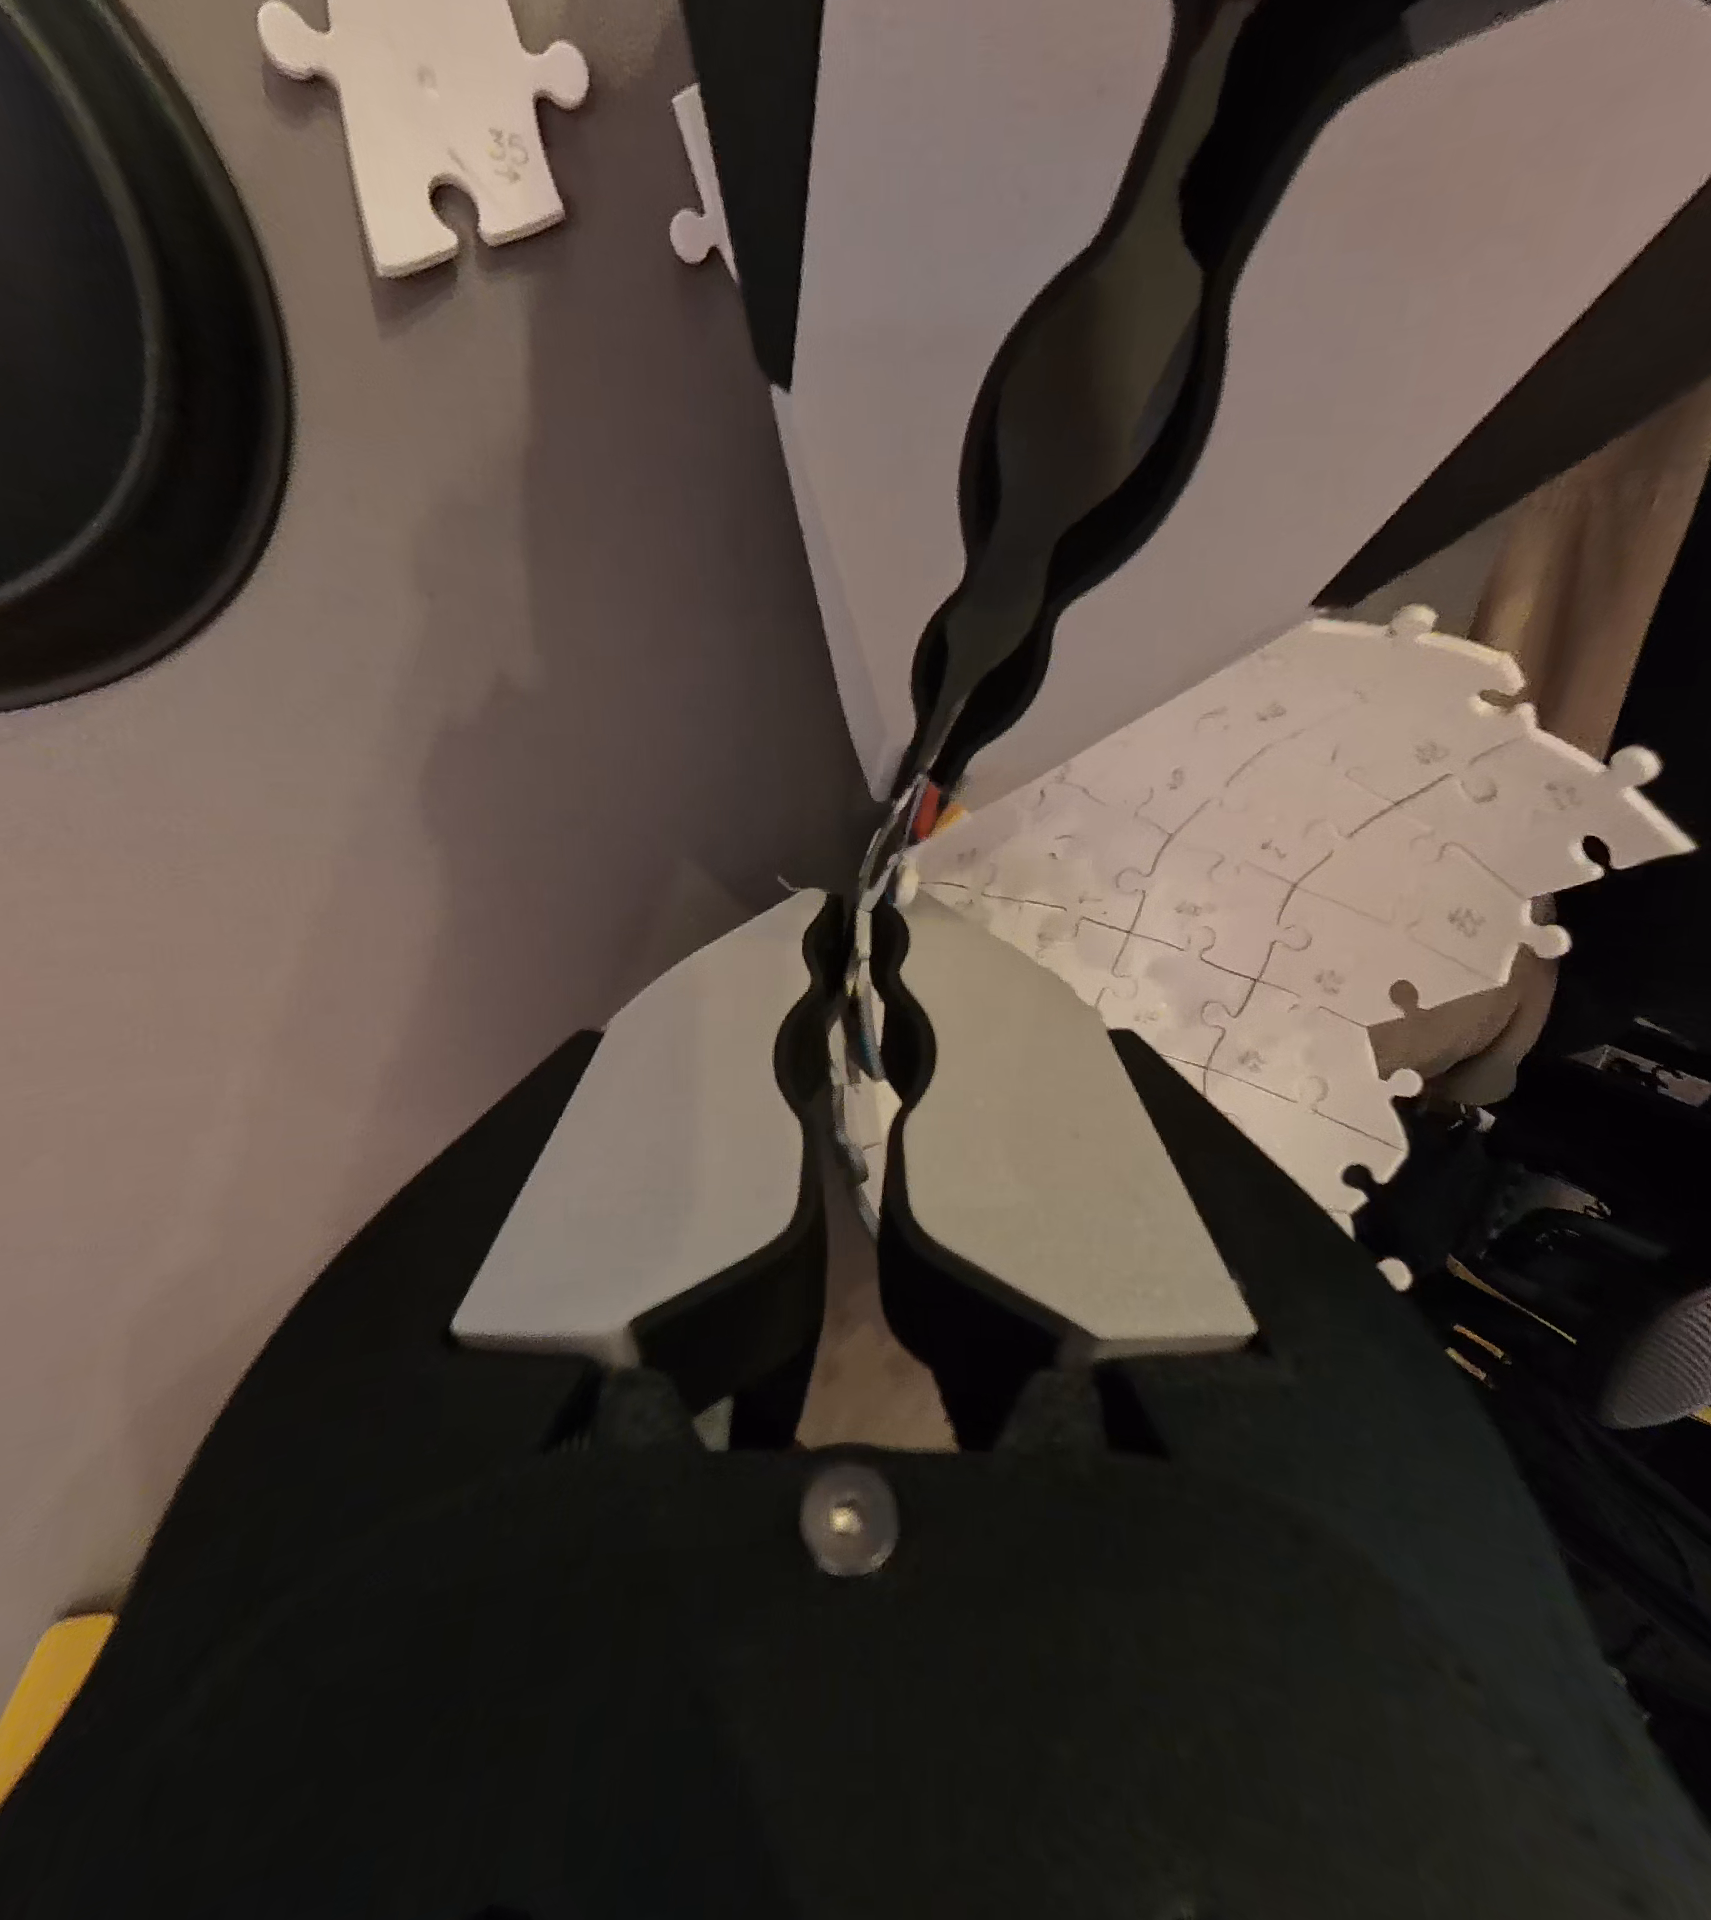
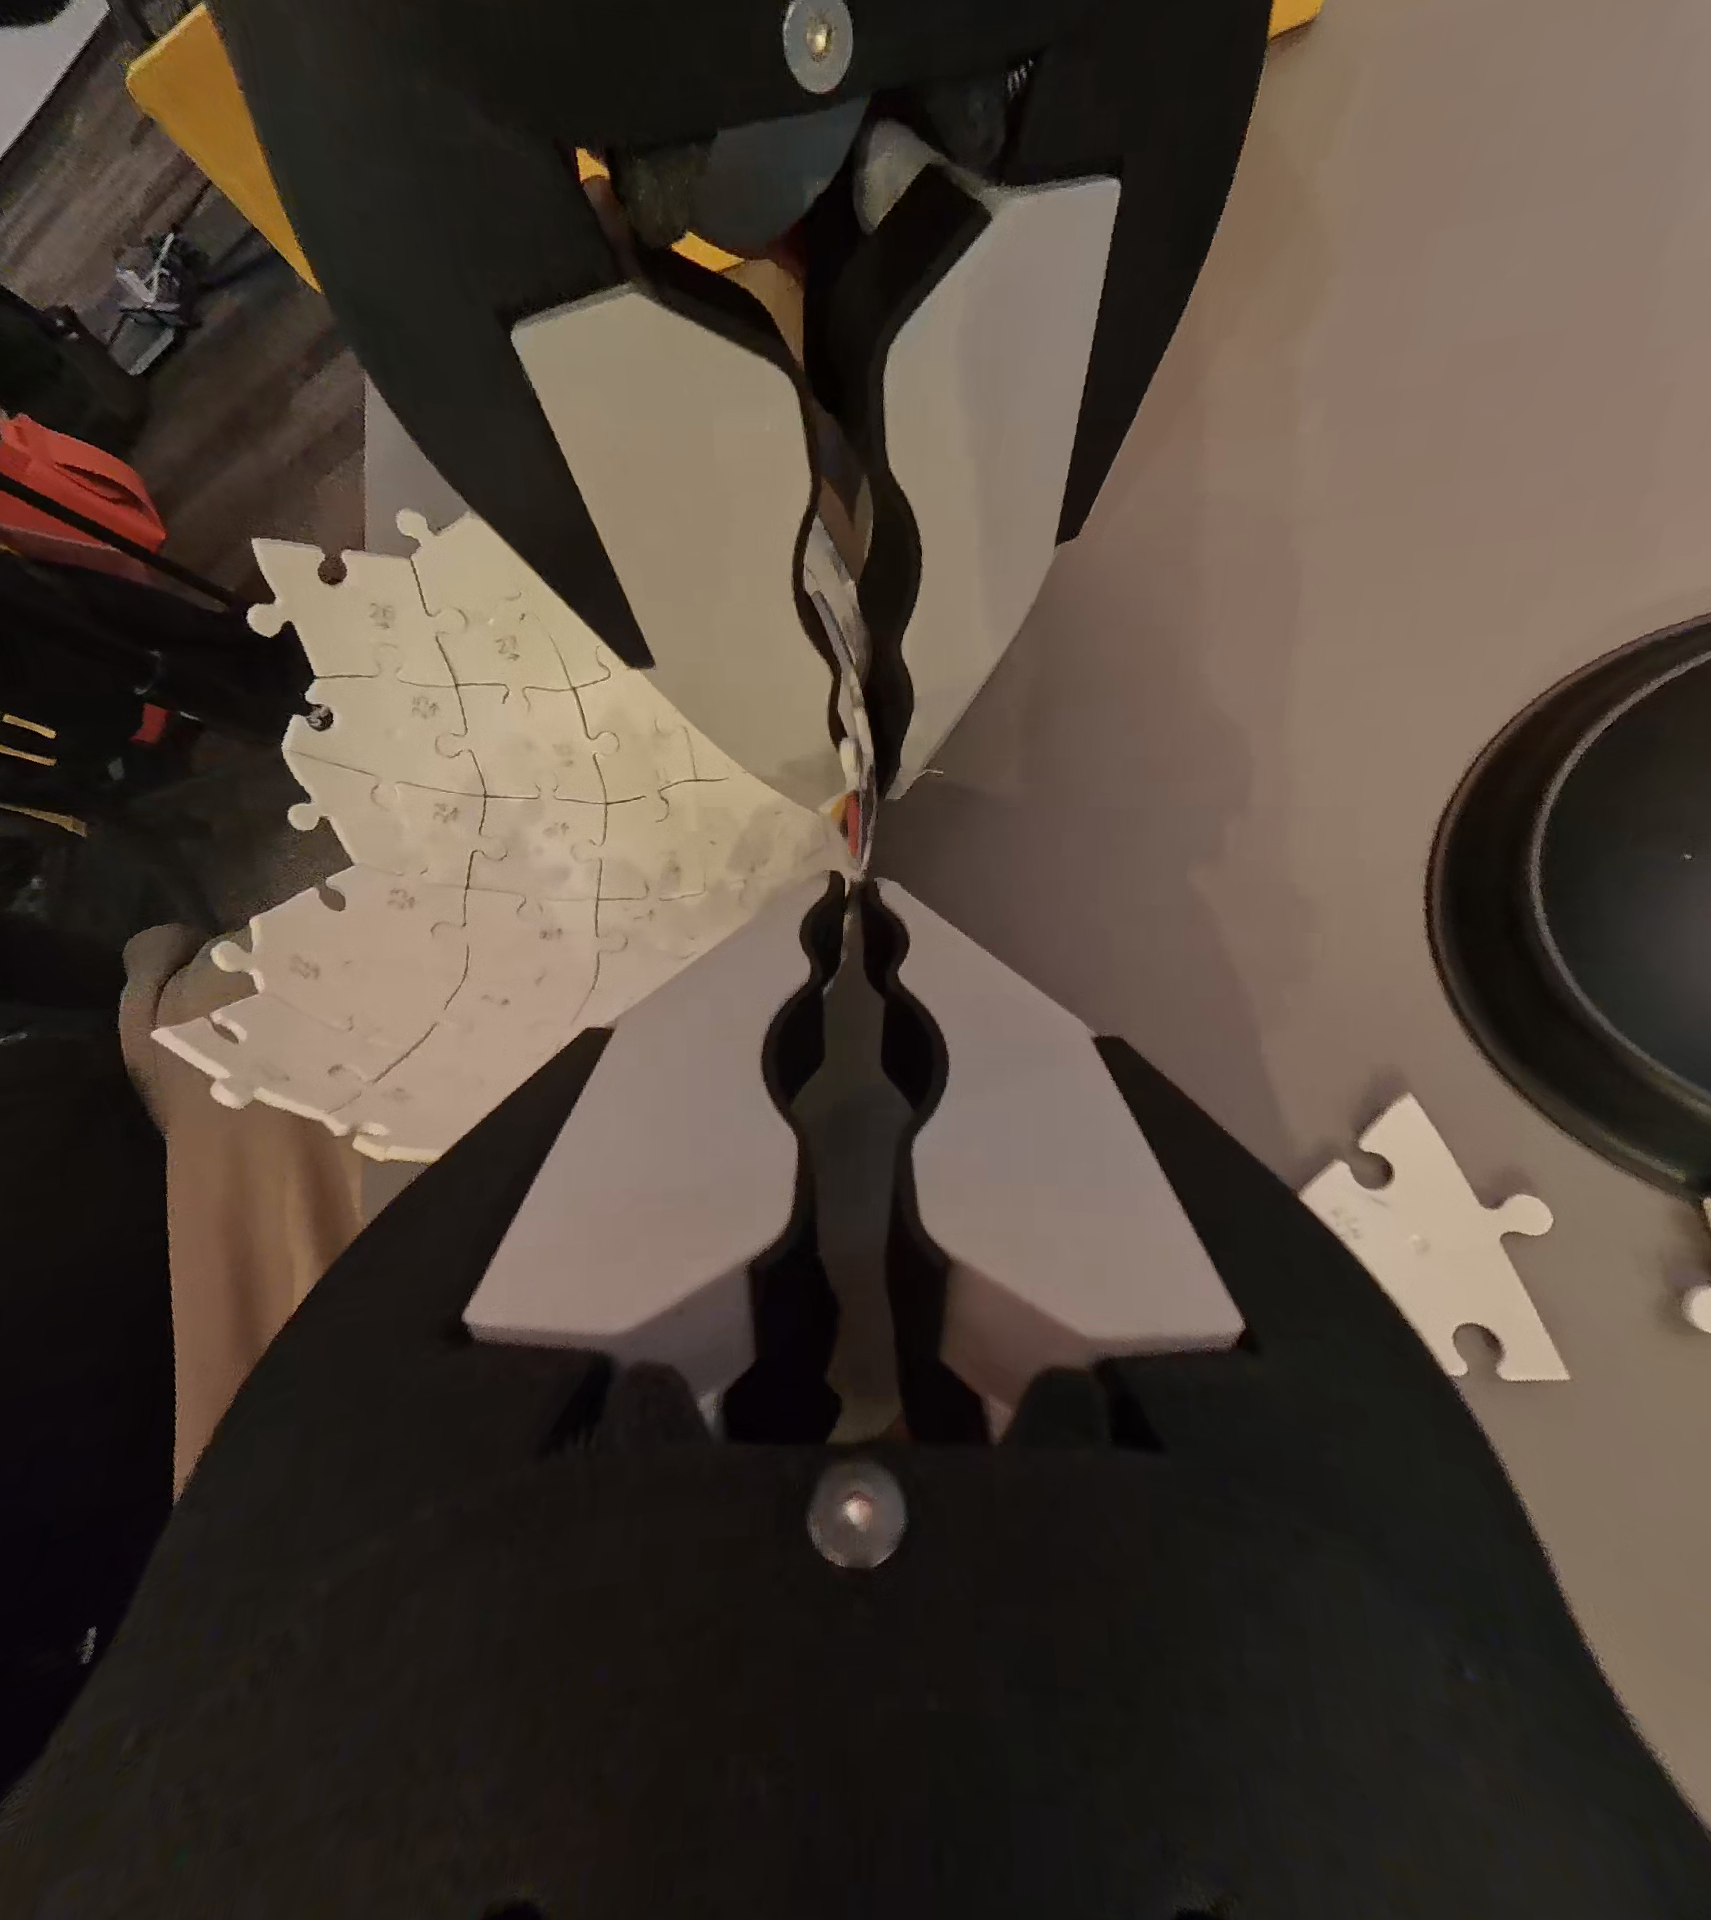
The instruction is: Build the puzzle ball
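Pinching the curved puzzle ball section from opposite sides, left gripper and right gripper meet tip to tip above the grey table; two loose pieces lie beside the black bowl.

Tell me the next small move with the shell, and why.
Probably hold the left gripper steady and squeeze the right gripper along the rim to seat the joint. Both are shut tip to tip on the same edge of the curved shell, which hangs off the table; two loose pieces still wait by the black bowl.
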Available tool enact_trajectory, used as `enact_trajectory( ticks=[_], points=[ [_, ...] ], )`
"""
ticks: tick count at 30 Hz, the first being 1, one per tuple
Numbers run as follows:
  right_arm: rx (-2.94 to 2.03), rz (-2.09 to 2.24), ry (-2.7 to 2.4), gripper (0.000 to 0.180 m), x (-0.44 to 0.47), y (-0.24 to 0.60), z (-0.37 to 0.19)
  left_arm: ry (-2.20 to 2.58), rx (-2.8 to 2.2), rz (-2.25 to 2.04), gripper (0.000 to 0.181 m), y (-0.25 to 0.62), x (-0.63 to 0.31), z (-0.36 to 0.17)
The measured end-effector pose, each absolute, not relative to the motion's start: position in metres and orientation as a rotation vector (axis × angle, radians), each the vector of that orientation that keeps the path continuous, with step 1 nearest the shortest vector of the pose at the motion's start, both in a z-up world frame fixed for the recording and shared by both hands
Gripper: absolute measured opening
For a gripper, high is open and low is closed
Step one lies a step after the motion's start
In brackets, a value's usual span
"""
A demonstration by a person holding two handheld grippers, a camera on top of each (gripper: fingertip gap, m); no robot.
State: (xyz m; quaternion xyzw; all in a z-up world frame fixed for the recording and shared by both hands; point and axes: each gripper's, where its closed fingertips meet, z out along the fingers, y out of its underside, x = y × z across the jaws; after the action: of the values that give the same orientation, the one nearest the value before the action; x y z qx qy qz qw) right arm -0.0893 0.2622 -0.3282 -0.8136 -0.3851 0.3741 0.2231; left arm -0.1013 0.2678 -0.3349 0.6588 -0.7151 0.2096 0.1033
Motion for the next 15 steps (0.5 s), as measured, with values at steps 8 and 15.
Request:
enact_trajectory(
  ticks=[8,15],
  points=[
    [-2.251,1.039,-1.045,0.001,-0.089,0.2627,-0.3283,-2.092,1.954,0.61,0.005,0.2677,-0.101,-0.3343],
    [-2.24,1.035,-1.045,0.001,-0.0899,0.2631,-0.3263,-2.115,1.963,0.584,0.019,0.2719,-0.103,-0.3329]
  ],
)
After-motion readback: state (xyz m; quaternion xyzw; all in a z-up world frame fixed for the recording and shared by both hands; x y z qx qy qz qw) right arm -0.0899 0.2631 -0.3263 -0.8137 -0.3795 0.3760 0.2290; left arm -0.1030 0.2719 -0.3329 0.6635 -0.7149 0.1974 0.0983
